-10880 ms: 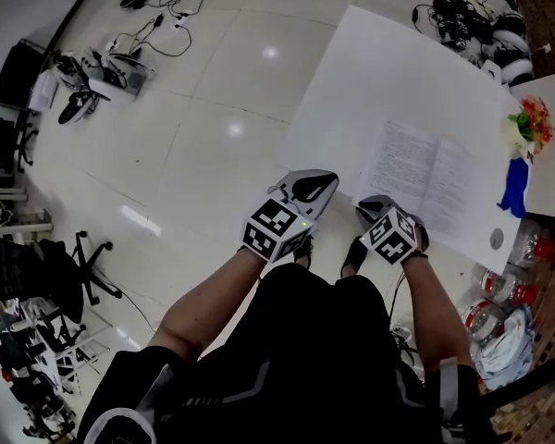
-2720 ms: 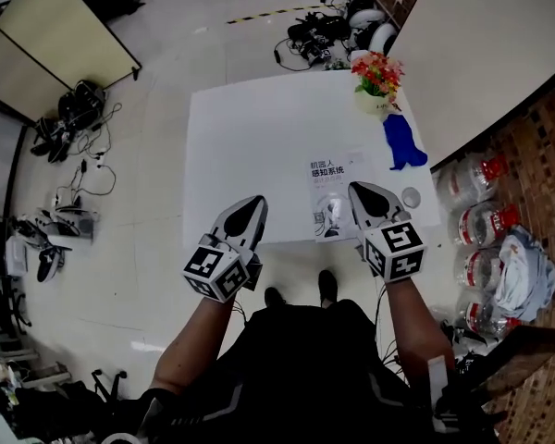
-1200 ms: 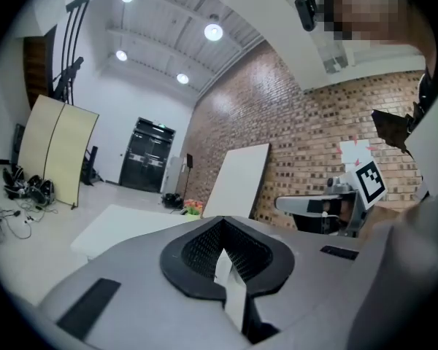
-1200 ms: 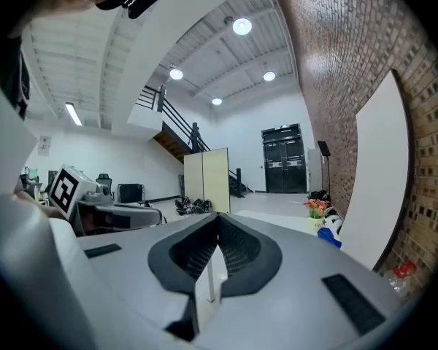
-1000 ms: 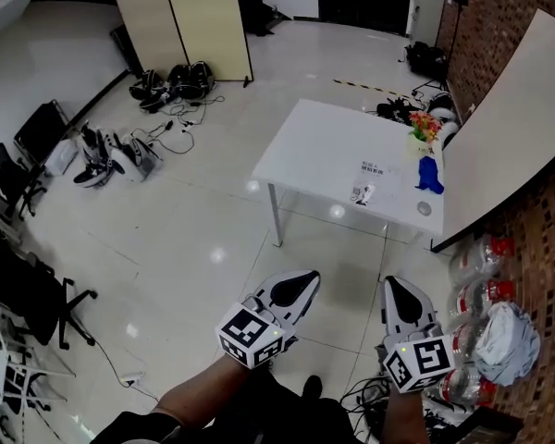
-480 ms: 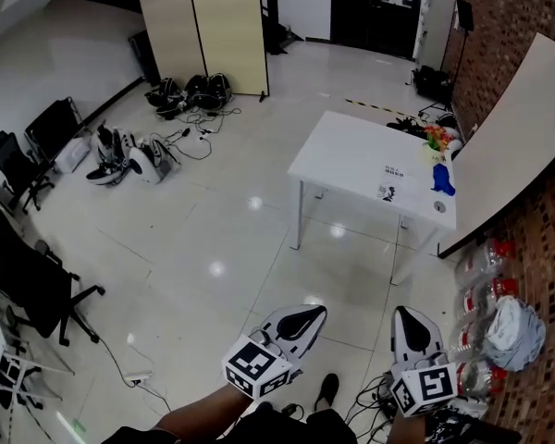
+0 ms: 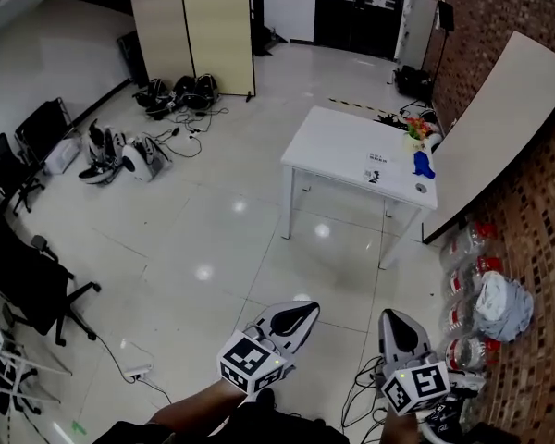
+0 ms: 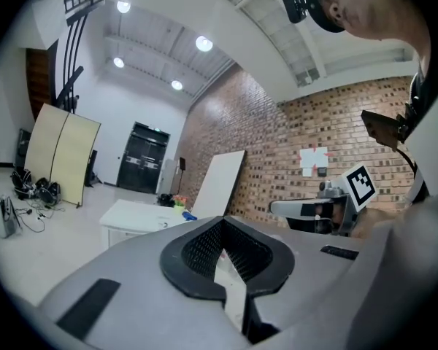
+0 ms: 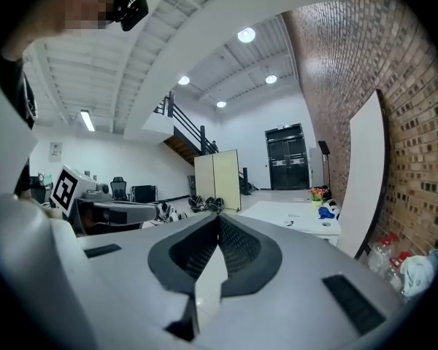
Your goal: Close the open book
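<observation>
The book (image 7: 376, 166) lies closed on the white table (image 7: 342, 146), far across the floor from me. Both grippers hang level over the tiled floor, well short of the table. My left gripper (image 7: 305, 309) has its tips together with nothing between them, as the left gripper view (image 8: 220, 221) also shows. My right gripper (image 7: 391, 316) is likewise shut and empty, its tips (image 9: 219, 217) meeting. In the right gripper view the table (image 9: 292, 211) sits small ahead to the right; in the left gripper view the table (image 8: 135, 214) is ahead to the left.
Flowers (image 7: 414, 129) and a blue object (image 7: 422, 165) stand on the table's far right end. A white board (image 7: 486, 109) leans on the brick wall. Water bottles (image 7: 462, 248) line the wall's foot. Cables (image 7: 370, 377) lie by my feet. Office chairs (image 7: 28, 285) stand left.
The book, open eleven seconds ago, now lies closed. Over the last second the table has shrunk further into the distance, while both shut grippers stay side by side, away from it.
</observation>
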### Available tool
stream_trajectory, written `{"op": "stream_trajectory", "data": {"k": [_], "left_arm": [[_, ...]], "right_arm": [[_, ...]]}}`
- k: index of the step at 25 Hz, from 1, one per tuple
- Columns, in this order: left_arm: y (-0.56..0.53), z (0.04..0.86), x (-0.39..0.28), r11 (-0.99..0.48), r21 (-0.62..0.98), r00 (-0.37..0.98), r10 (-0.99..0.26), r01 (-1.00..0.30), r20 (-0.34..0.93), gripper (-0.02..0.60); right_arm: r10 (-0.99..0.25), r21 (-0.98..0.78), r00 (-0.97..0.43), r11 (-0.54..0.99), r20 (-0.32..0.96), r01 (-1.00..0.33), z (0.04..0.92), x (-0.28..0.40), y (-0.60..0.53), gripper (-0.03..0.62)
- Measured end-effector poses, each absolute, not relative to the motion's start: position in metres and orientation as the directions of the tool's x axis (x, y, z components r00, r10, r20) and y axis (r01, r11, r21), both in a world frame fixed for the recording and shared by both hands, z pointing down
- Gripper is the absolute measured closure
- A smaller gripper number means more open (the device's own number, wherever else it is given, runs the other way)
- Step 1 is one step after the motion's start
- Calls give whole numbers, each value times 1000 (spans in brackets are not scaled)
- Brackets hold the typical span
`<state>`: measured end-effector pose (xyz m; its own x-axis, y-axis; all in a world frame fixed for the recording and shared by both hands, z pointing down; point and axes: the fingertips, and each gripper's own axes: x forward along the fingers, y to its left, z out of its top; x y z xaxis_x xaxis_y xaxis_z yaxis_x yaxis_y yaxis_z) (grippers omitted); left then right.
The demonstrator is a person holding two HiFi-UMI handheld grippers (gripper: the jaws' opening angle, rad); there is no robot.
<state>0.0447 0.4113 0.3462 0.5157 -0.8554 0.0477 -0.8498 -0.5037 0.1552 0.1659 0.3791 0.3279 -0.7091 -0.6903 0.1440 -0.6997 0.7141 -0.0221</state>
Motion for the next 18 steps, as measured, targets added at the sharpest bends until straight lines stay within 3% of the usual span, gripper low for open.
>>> {"op": "stream_trajectory", "data": {"k": [10, 18], "left_arm": [[481, 330, 155, -443, 149, 455, -889, -884, 60, 586], [534, 317, 174, -479, 147, 490, -871, -866, 49, 586]], "right_arm": [[-679, -30, -726, 728, 108, -685, 323, 291, 460, 594], [-688, -16, -714, 719, 129, -695, 318, 305, 491, 594]]}}
